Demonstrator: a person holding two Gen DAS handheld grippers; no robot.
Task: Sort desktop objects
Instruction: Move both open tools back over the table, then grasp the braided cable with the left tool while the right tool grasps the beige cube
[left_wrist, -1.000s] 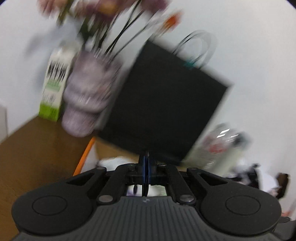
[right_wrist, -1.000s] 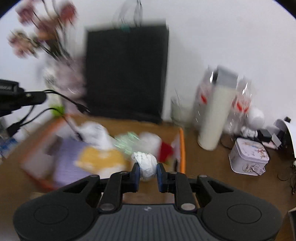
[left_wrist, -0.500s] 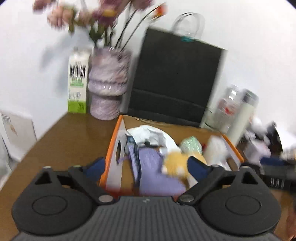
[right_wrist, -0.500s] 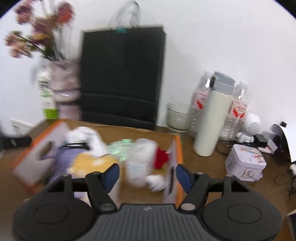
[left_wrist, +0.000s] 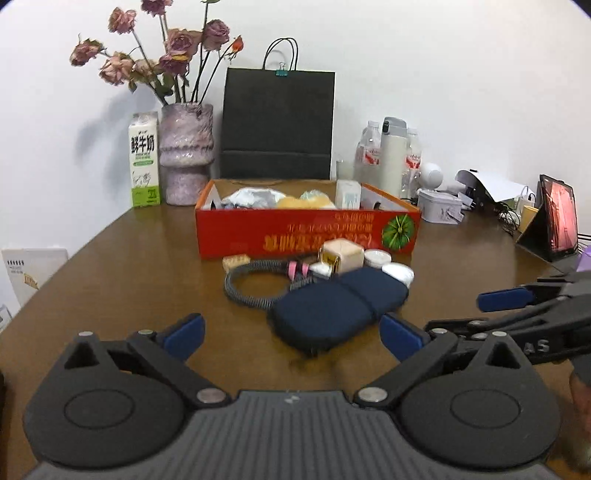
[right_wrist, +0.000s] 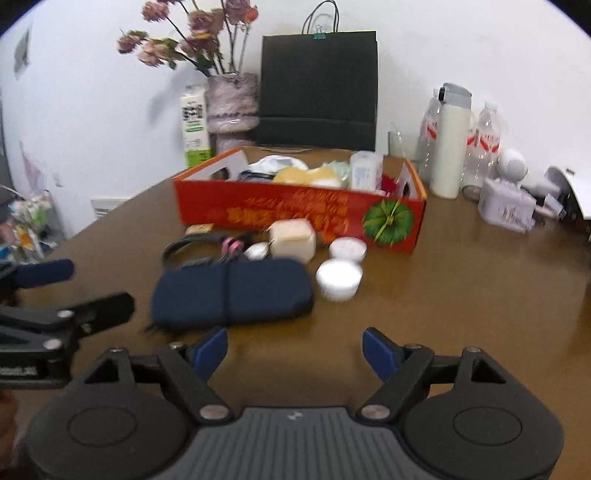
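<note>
Moved: I'm pulling both grippers back from the red box (left_wrist: 306, 232), emptied.
Left gripper (left_wrist: 291, 332): gaping, nothing between.
Right gripper (right_wrist: 295, 349): jaws opening, empty.
Navy pouch (left_wrist: 338, 306): lying just ahead of left, long axis left-right.

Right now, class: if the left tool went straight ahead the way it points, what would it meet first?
Most likely the dark blue pouch, lying on the table just ahead of the left tool, whose open jaws hold nothing. Depth is hard to judge.
</note>
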